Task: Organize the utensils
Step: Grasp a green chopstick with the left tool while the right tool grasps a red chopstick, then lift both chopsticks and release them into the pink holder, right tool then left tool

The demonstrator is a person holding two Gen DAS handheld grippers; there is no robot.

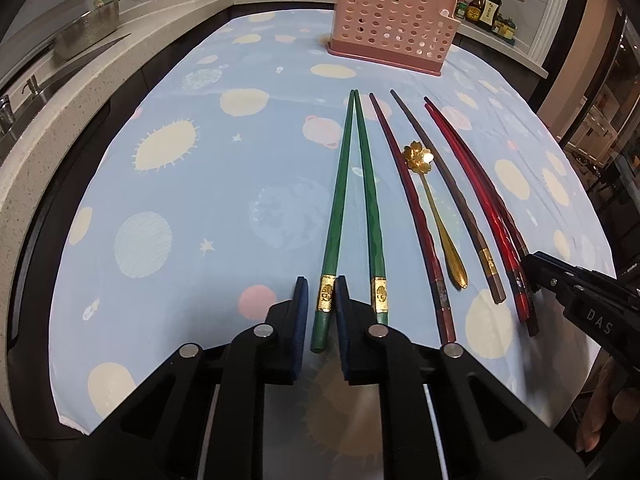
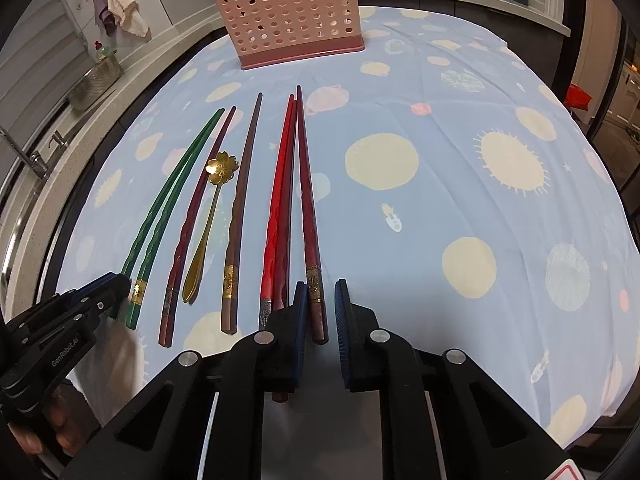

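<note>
- Progress so far: early. All the utensils you can see lie on the blue tablecloth (image 1: 192, 184); whether the pink utensil basket (image 1: 390, 28) at the far end holds anything is unclear, though a pale tip seems to show above its rim in the right wrist view.
- Row, left to right: green chopstick pair (image 1: 352, 200), dark red chopstick (image 1: 408, 216), gold flower spoon (image 1: 432, 208), brown chopstick (image 1: 448, 184), red chopsticks (image 1: 480, 200).
- Your left gripper (image 1: 323, 296) sits at the near end of the row, jaws drawn in around the left green chopstick at its gold band. The right green one lies outside the jaws.
- Your right gripper (image 2: 322, 300) has its jaws narrowed around the rightmost dark red chopstick (image 2: 306, 200), which lies against the left pad; a gap shows at the right pad.
- Remaining, by my reading: lift both sticks, carry them to the basket, then clear the rest of the row.
</note>
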